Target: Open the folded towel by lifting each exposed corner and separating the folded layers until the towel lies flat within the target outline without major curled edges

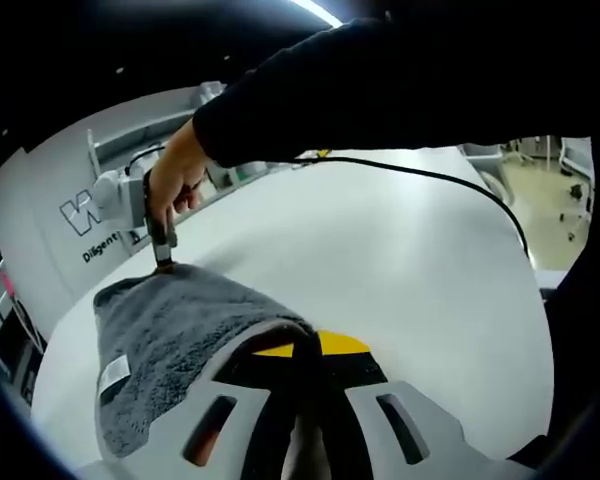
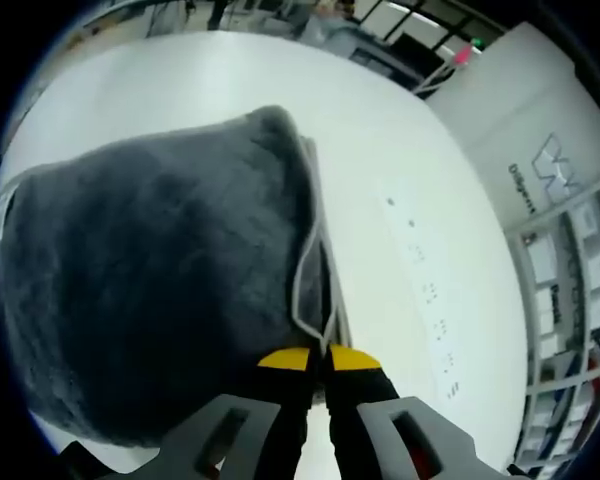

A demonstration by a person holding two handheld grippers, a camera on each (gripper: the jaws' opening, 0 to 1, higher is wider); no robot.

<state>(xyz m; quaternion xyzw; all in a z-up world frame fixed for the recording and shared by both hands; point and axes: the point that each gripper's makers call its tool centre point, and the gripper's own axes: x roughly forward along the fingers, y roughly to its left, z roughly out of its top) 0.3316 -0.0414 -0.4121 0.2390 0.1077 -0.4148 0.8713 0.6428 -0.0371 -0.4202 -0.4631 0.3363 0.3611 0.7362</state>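
white table (image 1: 380,260), black cable (image 1: 450,182) across it, grey logo panel (image 1: 50,215), shelving (image 2: 570,300)

right gripper (image 2: 317,358) jaws pinch the grey towel (image 2: 150,270) edge on the white table (image 2: 400,190).

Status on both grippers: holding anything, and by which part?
Both grip the grey towel: right gripper pinches a hemmed corner edge, left gripper an edge at the opposite side.

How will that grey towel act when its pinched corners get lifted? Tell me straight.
Probably floppy: the towel already drapes and bulges between the left gripper and right gripper. Likely light, since its thin edges hold it up. Its fuzzy pile should grip rather than slip on the white table.
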